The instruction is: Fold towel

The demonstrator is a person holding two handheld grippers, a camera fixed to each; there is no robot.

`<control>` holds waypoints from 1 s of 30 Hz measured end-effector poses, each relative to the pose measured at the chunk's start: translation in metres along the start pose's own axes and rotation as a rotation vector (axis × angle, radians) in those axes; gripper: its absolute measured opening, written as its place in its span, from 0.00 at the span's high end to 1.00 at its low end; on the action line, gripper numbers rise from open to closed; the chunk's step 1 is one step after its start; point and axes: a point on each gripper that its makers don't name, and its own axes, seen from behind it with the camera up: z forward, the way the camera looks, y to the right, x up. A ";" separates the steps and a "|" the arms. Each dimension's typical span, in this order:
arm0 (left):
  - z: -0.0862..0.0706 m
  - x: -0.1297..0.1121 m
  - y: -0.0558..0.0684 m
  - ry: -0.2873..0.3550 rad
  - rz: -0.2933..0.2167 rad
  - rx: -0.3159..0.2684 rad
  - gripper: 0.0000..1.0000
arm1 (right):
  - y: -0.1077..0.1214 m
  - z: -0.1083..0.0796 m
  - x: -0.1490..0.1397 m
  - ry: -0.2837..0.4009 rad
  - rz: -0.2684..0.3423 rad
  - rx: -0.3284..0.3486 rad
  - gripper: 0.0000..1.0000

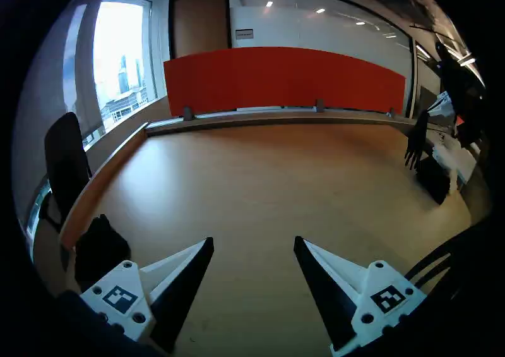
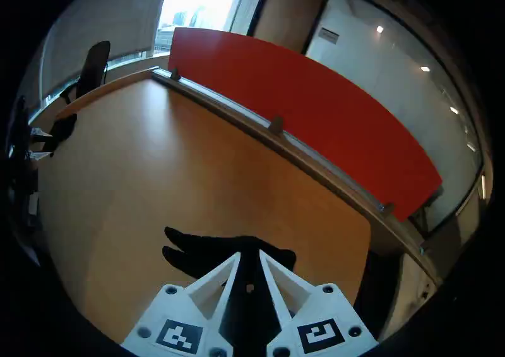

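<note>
Left tongs [image 1: 252, 240] are spread wide, with only bare wood showing between the two fingers as they hover over the near part of the bench [image 1: 265, 180]. Over to the right tongs [image 2: 249, 256]: the fingers are pressed close together, pinching a black towel [image 2: 202, 253]. The cloth bulges out dark on both sides of the tips, with the bench top behind it.

In the left gripper view, far off to the right, a dark limp shape [image 1: 416, 141] hangs near the bench's right end. It is probably that same towel, but it is too small and shadowed to be sure. Just beside it, a jumble of white and dark things [image 1: 451, 161] crowds that end of the bench.

Around the scene, a long red partition [image 1: 284, 79] runs along the far side, standing just behind a grey rail [image 1: 271, 118] at the bench's far edge. Behind it is a glass wall [image 1: 328, 28] with ceiling lights showing in it. At far left a bright window [image 1: 120, 66] glares, and a dark chair [image 1: 66, 161] stands in front of it, past the bench's left edge. At near left, a black bag [image 1: 101, 249] sits off the bench, close beside the left tongs' left finger. From the tongs out to the rail, the view is plain smooth wood.
</note>
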 end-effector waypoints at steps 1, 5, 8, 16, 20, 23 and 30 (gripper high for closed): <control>0.000 0.000 0.001 0.000 0.002 0.000 0.06 | 0.004 -0.001 -0.002 -0.004 0.001 -0.004 0.95; 0.001 0.002 0.003 -0.001 0.007 -0.002 0.06 | 0.017 -0.003 -0.012 -0.020 0.005 -0.018 0.95; 0.001 0.002 0.005 -0.002 0.009 -0.003 0.06 | 0.024 -0.005 -0.018 -0.030 0.011 -0.025 0.95; 0.002 0.004 0.010 -0.004 0.016 -0.008 0.06 | 0.033 -0.013 -0.041 -0.057 0.028 -0.037 0.95; 0.004 0.005 0.013 -0.004 0.018 -0.013 0.06 | 0.036 -0.021 -0.058 -0.077 0.039 -0.045 0.95; 0.004 0.005 0.015 -0.005 0.020 -0.019 0.06 | 0.037 -0.028 -0.074 -0.093 0.055 -0.052 0.95; 0.005 0.004 0.020 -0.009 0.031 -0.029 0.06 | 0.038 -0.043 -0.119 -0.144 0.105 -0.073 0.95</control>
